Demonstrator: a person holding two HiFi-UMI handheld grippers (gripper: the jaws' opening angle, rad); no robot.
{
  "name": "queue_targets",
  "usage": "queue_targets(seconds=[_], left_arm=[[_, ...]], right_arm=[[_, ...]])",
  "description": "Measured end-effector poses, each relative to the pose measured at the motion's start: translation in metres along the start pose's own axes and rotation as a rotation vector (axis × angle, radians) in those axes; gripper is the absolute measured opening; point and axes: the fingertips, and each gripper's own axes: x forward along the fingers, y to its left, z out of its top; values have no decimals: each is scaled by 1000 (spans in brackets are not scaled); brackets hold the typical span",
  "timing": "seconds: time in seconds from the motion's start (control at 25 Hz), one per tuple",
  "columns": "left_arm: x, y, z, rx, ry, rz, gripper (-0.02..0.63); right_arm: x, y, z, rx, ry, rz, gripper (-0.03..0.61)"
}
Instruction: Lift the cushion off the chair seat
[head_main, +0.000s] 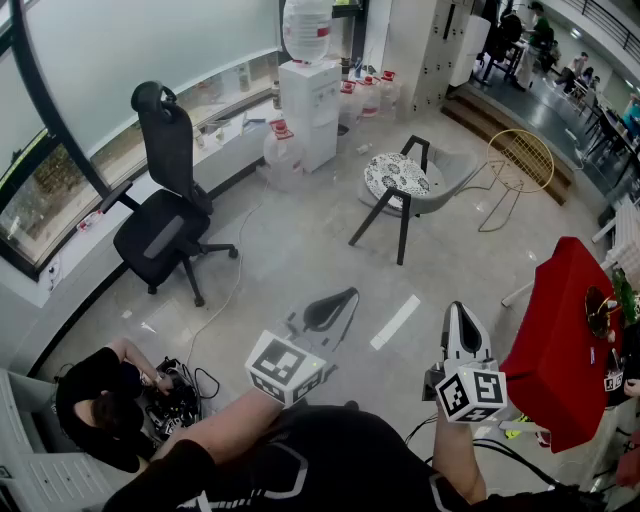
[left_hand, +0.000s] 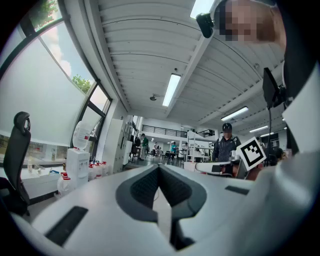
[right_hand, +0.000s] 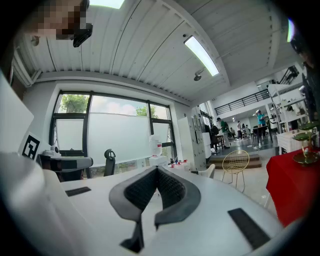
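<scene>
Approach step: cushion (head_main: 394, 176) lay on the chair (head_main: 447, 178) seat, upper centre of head view, well apart from both tongs. Left gripper (head_main: 340, 302) and right gripper (head_main: 457, 312) were closed tight, empty. Next move likely needs closing in, then opening jaws.

Red table (head_main: 556, 330) right of chair (head_main: 452, 168) cut by frame edge; water bottle (head_main: 306, 28) left of chair cropped at top; people (head_main: 540, 25) beyond chair too small to tell.
</scene>
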Motion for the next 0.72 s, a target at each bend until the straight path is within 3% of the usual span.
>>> queue_targets(seconds=[0.72], left_arm=[[-24, 13, -1, 15, 11, -9, 8]], right_arm=[[5, 36, 1, -26, -5, 32, 9]])
